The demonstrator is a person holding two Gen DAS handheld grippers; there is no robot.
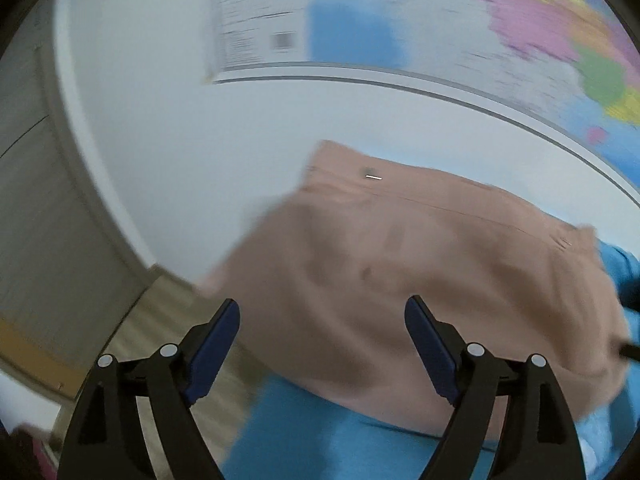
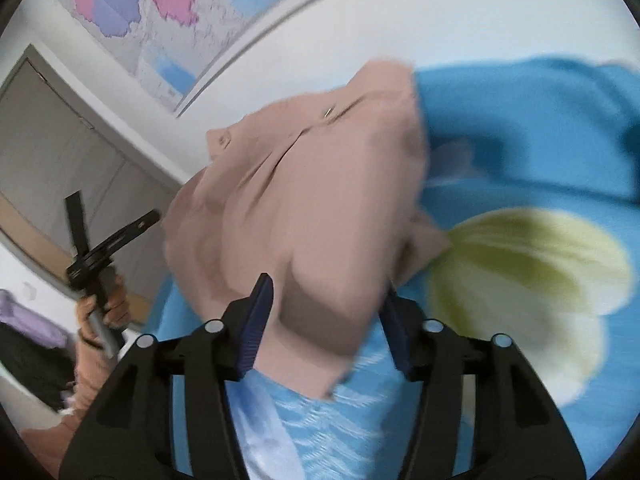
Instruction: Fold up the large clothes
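Note:
A large salmon-pink garment (image 1: 400, 272) lies bunched on a blue cover (image 1: 320, 432). My left gripper (image 1: 322, 320) is open and empty, just short of the garment's near edge. In the right wrist view the same pink garment (image 2: 304, 208) is heaped in front of my right gripper (image 2: 326, 300). Its jaws are apart, with a fold of the garment lying between the blue pads (image 2: 256, 320); they do not pinch it. The left gripper (image 2: 96, 256) shows at the far left, held up in a hand. Both views are motion-blurred.
The blue cover (image 2: 520, 152) has a yellow-green and white printed shape (image 2: 528, 272). A coloured wall map (image 1: 560, 20) hangs on the white wall behind. A grey door (image 2: 60, 140) stands at the left. Wooden floor (image 1: 168, 320) shows beyond the bed's edge.

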